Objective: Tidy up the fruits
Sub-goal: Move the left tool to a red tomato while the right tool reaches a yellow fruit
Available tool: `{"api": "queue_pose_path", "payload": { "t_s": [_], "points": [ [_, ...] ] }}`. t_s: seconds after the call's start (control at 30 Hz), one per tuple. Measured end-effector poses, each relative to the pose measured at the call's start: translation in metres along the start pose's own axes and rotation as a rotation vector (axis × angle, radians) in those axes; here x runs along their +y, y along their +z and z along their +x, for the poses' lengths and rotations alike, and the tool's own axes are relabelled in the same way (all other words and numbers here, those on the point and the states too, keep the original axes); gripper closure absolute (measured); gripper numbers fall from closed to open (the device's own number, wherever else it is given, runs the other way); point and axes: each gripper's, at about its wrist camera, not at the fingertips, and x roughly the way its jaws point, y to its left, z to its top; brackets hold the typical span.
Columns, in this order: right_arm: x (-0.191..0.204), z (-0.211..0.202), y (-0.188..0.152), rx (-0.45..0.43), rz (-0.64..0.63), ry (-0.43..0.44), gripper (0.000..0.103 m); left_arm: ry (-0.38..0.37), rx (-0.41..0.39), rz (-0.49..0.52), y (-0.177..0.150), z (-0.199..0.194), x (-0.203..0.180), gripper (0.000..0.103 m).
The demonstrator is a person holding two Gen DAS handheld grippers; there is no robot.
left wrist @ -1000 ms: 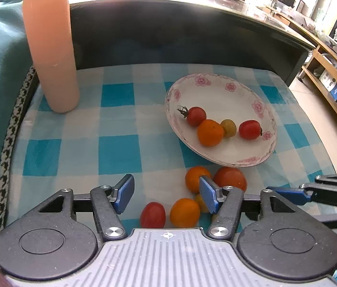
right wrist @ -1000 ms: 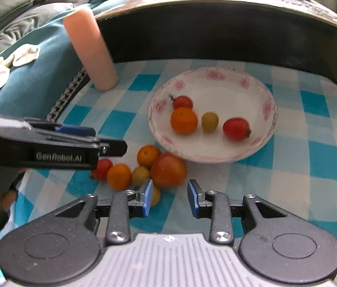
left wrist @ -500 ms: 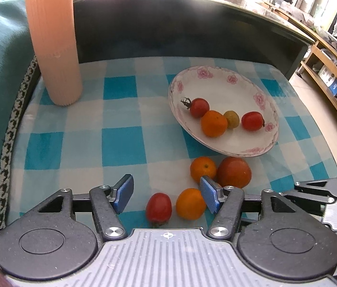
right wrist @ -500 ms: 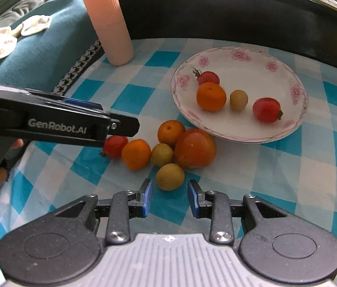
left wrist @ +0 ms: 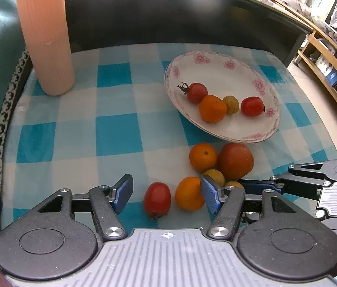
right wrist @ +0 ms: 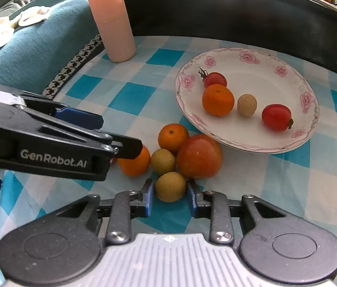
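A: Right gripper (right wrist: 170, 195) — jaws nearly at narrowest, pads flanking small yellow-green fruit (right wrist: 170, 186) dead centre; looks clamped, fruit on the checked cloth (right wrist: 139, 100) at near edge of the loose cluster.

B: Left gripper (left wrist: 166, 192)?

A: About half open, nothing gripped. Red tomato (left wrist: 157, 199) and orange (left wrist: 189, 196) lying between its jaws, untouched.

B: Bearing to plate (right wrist: 310, 119)?

A: Ahead and to the right of right gripper. Probably lift, then carry forward-right over big tomato (right wrist: 199, 156).

A home living room: a teal sofa (right wrist: 37, 45) beside a checked tablecloth (left wrist: 120, 124), a flowered plate (left wrist: 216, 64), wooden shelving (left wrist: 323, 55) with household clutter
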Motion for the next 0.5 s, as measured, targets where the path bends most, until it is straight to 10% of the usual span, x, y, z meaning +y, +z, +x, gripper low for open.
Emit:
{"api": "queue_pose_path", "payload": {
  "t_s": [0.5],
  "points": [
    [-0.003, -0.003, -0.001, 0.014, 0.023, 0.01, 0.06, 0.01, 0.01, -0.033, -0.002, -0.002, 0.02, 0.033]
  ]
}}
